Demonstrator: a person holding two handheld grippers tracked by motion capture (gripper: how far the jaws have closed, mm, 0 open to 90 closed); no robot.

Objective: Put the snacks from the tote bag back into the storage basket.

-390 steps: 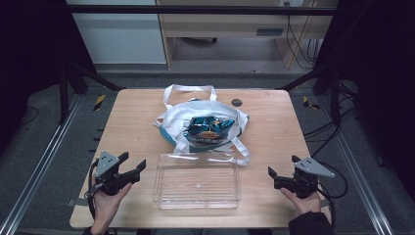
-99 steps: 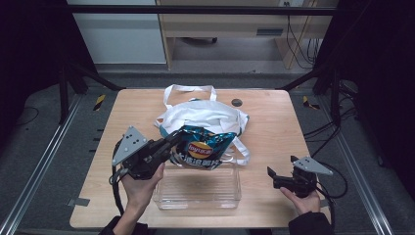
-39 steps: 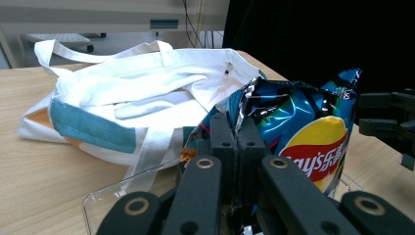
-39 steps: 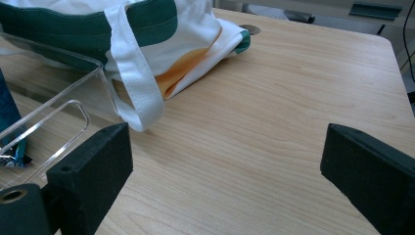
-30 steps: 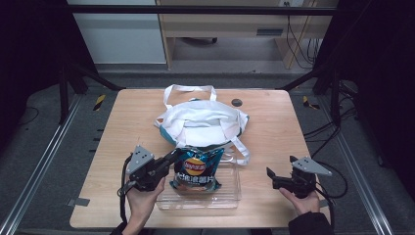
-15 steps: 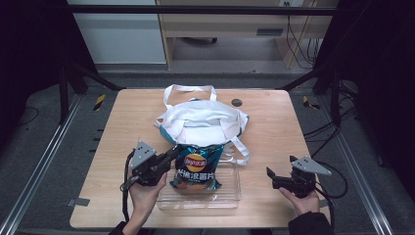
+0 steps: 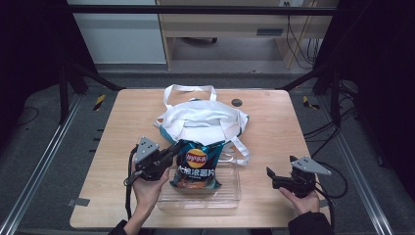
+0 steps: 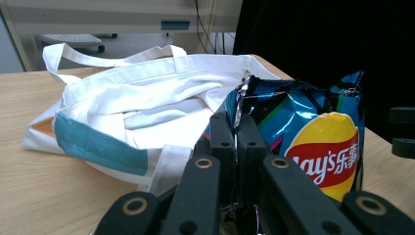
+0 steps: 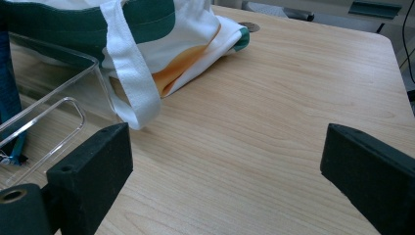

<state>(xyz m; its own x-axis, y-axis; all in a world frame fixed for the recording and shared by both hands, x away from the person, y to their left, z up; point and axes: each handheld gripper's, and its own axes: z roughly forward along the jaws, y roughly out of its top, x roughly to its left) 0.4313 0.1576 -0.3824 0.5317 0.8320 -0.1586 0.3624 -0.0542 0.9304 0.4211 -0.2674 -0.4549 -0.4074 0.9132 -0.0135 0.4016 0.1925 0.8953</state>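
Black left claw (image 8: 235,142) pinches chip bag (image 8: 313,142).

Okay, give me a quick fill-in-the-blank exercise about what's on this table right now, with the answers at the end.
1. The left gripper is shut on the top edge of the ____ bag.
2. The bag's lower end sits in the clear ____ tray.
3. Behind the tray lies a white ____ bag with teal trim.
4. The right gripper has its jaws ____ over bare table.

Missing words: chip; plastic; tote; open
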